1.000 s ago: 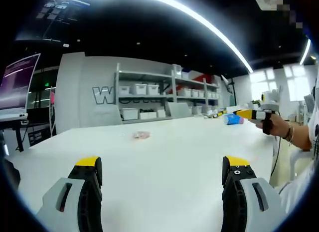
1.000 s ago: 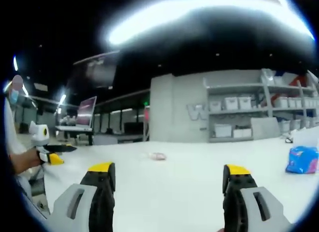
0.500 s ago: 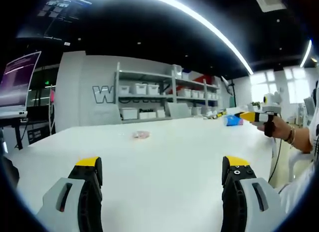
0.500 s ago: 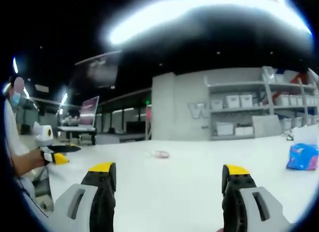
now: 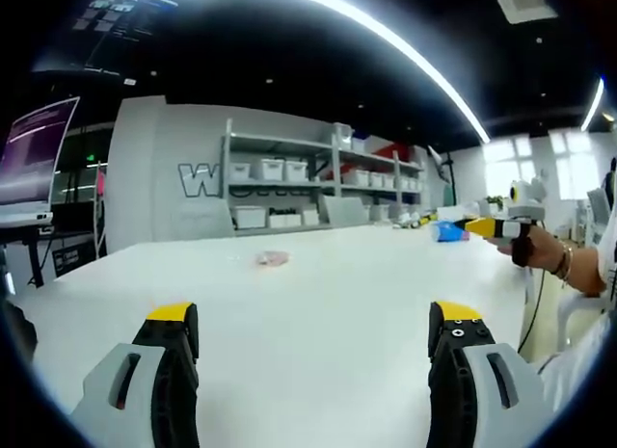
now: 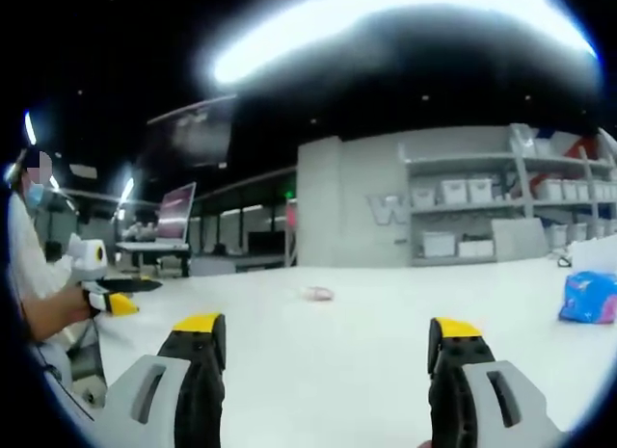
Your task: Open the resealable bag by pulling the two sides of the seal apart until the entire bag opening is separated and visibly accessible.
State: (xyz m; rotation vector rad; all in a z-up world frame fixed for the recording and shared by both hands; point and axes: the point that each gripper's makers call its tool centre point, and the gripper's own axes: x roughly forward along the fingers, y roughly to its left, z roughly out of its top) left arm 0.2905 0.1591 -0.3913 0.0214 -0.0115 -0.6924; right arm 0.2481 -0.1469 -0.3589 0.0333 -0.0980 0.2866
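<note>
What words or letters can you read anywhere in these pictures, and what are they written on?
"W": a big letter on the grey wall behind the shelves; the letters after it are hidden by the shelves.
Monitor screen: text too blurred to read.
Blue packet on the table: print too small to read.

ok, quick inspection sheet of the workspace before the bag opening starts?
Surface: white table, wide and mostly bare.
Job's things: small pinkish bag lying flat mid-table, far from both grippers, untouched; whether its seal is closed is too small to tell.
Clutter: blue packet near the table's far edge.
Grippers: left gripper open, holding nothing; right gripper open, holding nothing. Both held above the table.
Cables: one dark cable hanging past the table edge.
Surroundings: shelving with white bins along a grey wall, monitor on a side desk.
</note>
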